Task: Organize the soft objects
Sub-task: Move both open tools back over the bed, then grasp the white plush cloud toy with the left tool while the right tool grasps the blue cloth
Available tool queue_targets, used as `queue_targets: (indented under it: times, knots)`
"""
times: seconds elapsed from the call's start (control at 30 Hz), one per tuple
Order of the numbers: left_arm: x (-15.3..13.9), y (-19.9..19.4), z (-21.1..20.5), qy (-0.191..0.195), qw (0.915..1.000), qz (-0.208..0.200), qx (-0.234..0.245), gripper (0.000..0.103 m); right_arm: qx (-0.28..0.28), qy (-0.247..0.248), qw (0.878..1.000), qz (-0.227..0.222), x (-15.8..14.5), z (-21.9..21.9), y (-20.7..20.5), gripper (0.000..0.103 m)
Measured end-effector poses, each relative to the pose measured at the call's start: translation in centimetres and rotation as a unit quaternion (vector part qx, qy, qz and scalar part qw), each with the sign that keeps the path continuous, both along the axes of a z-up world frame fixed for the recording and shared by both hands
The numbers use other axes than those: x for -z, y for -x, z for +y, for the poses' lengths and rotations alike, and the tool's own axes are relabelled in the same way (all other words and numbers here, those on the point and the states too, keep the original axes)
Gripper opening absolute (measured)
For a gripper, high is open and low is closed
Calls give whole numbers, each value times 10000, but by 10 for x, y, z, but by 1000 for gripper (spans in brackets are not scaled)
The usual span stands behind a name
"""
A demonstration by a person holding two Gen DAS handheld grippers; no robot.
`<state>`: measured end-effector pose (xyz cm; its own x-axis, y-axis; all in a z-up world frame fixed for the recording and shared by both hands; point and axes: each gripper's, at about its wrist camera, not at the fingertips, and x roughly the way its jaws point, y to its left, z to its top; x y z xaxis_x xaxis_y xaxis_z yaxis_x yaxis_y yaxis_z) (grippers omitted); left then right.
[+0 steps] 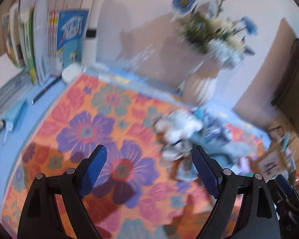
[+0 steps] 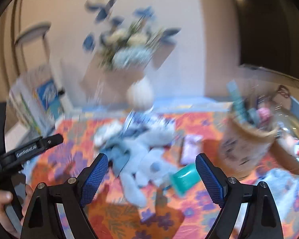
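Observation:
Both views are motion-blurred. A pile of soft things lies on the orange flowered cloth (image 2: 117, 215): a light blue plush toy (image 2: 143, 159), a white soft piece (image 2: 107, 131) and patterned fabric (image 2: 147, 123). A teal object (image 2: 184, 177) lies beside the plush. My right gripper (image 2: 151, 171) is open and empty, above the pile's near side. My left gripper (image 1: 149, 163) is open and empty, over the cloth (image 1: 93, 123), left of the pile (image 1: 179, 127). The left gripper's body also shows at the left of the right wrist view (image 2: 28, 151).
A brown basket (image 2: 247, 137) with items stands right of the pile. A white vase with blue flowers (image 1: 205, 87) stands at the back by the wall. Books (image 1: 43, 39) stand at the far left. A pen (image 1: 45, 89) lies near them.

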<state>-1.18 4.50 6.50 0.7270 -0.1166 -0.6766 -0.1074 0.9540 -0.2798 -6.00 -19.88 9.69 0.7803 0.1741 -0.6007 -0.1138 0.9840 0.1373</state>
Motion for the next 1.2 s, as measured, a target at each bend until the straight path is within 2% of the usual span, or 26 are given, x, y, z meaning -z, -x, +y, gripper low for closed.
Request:
queue_targets:
  times: [0.13,0.3,0.37,0.53,0.73,0.83,0.9,1.0,1.07,1.17,1.2]
  knots:
    - [22,-5,-1,-58,9999,107,110,86,-251,195,9994,160,29,21,-6,89]
    - [43,-10,-9,-366,9991,161,147,86,-393,237,9983,361,55,30,-14,89]
    - [47,-15,-10,-298,9988,359,180,86,-383,240,9981,418,59,30,-16,89]
    - [49,-15,-9,-249,9989,352,184,86,-375,236,9974,576,64,30,-19,89]
    - [52,-17,-8,-201,9984,482,216,86,-406,368,9972,504,61,34,-17,89]
    - [42,-23,-11,-316,9947,880,426,86,-506,184,9960,707,58,31,-21,89]
    - [25,-26,-9,-373,9934,940,541,86,-597,21,9948,825,47,28,-27,89]
    - [-5,-35,-3,-382,9934,855,670,86,-769,-41,9936,832,28,31,-38,89]
    - [-17,-45,-2,-261,9937,721,818,86,-747,156,9943,747,15,38,-49,89]
    - [-20,-66,-8,-327,9932,584,953,86,-809,405,9938,643,9,51,-62,89]
    - [-16,-76,-14,-317,9920,508,1107,86,-823,487,9933,647,11,55,-67,85]
